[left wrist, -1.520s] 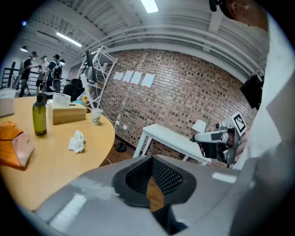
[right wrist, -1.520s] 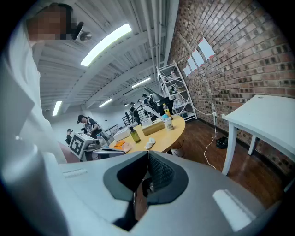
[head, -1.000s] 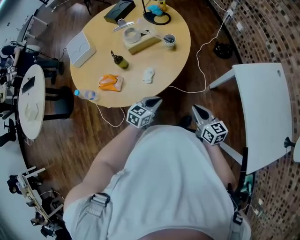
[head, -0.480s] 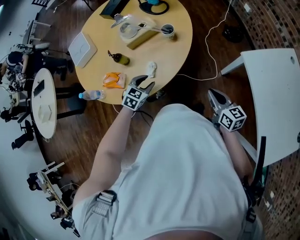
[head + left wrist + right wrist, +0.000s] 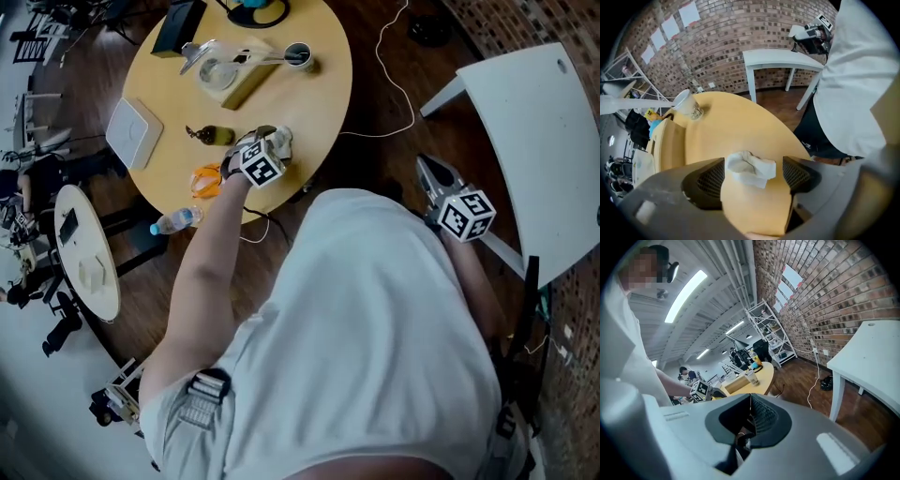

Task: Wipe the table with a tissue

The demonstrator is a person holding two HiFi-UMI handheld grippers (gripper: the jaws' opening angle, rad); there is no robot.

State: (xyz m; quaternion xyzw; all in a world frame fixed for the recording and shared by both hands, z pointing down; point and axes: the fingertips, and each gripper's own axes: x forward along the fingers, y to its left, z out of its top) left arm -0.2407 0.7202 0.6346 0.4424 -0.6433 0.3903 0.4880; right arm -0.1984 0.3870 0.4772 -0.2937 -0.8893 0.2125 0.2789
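Note:
A crumpled white tissue [image 5: 751, 168] lies on the round yellow table [image 5: 319, 103] near its front edge. My left gripper [image 5: 753, 177] points steeply down over it. Its jaws are opening, and the tissue sits between them with a gap on each side, so neither pad presses it. In the head view the left gripper [image 5: 255, 150] covers most of the tissue [image 5: 281, 139]. My right gripper [image 5: 431, 173] hangs off the table beside my body, above the wooden floor. In the right gripper view its jaws [image 5: 751, 397] meet with nothing between them.
On the table are an orange packet [image 5: 206, 178], a small dark bottle [image 5: 208, 135], a white box [image 5: 134, 133], a wooden block [image 5: 234, 75], a cup [image 5: 298, 56] and a black box [image 5: 178, 26]. A water bottle [image 5: 174, 221] overhangs the front edge. A white table [image 5: 525, 122] stands right; a cable [image 5: 394, 84] crosses the floor.
My left gripper went from beside my body out over the table, tipped downward and opened around the tissue. The right gripper drifted a little to the right.

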